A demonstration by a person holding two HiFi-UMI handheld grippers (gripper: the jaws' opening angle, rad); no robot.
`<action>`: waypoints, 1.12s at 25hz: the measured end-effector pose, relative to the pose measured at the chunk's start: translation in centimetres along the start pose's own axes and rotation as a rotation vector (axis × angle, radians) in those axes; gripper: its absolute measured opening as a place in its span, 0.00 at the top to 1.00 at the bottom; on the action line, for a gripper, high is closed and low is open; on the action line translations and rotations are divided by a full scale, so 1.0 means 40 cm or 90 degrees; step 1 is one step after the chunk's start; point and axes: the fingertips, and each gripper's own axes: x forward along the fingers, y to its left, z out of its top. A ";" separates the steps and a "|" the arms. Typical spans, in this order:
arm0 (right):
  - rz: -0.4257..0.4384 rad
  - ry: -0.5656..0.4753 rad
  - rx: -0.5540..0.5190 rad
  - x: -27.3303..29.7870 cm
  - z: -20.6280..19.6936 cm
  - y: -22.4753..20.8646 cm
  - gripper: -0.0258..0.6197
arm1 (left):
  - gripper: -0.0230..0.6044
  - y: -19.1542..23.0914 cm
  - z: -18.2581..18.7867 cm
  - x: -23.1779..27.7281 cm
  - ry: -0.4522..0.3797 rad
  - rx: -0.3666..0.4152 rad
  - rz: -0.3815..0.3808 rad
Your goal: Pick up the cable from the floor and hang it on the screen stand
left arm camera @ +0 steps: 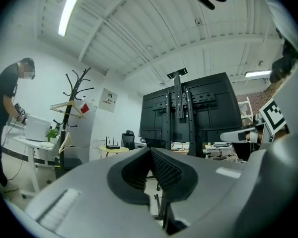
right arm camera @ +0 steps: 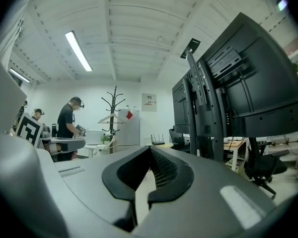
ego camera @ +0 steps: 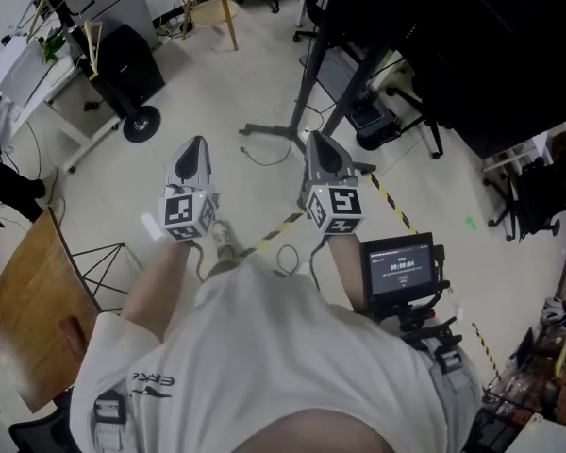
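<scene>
Left gripper (ego camera: 196,145) and right gripper (ego camera: 317,141) are holding their jaws together — empty. The cable (ego camera: 264,159) is lying by the foot of the screen stand (ego camera: 310,75).

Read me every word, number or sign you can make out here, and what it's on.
"ERKE", upside down, apparently: white shirt.
Small screen: timer digits, too blurred to read.
Wall poster: too small to read.
</scene>
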 end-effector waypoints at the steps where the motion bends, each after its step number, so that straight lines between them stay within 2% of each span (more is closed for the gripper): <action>1: -0.007 0.002 -0.001 0.041 0.006 0.001 0.94 | 0.96 0.029 0.002 0.036 0.003 -0.002 -0.006; 8: -0.057 0.019 -0.010 0.368 0.035 0.033 0.94 | 0.96 0.272 0.027 0.320 0.021 -0.009 -0.052; 11: -0.074 0.027 -0.013 0.480 0.030 0.027 0.94 | 0.96 0.340 0.015 0.434 0.032 -0.001 -0.070; 20: -0.093 0.051 -0.016 0.514 -0.011 -0.021 0.94 | 0.96 0.307 -0.040 0.501 0.060 -0.001 -0.095; 28: -0.074 0.069 -0.016 0.638 -0.034 -0.143 0.94 | 0.96 0.291 -0.078 0.658 0.078 0.002 -0.071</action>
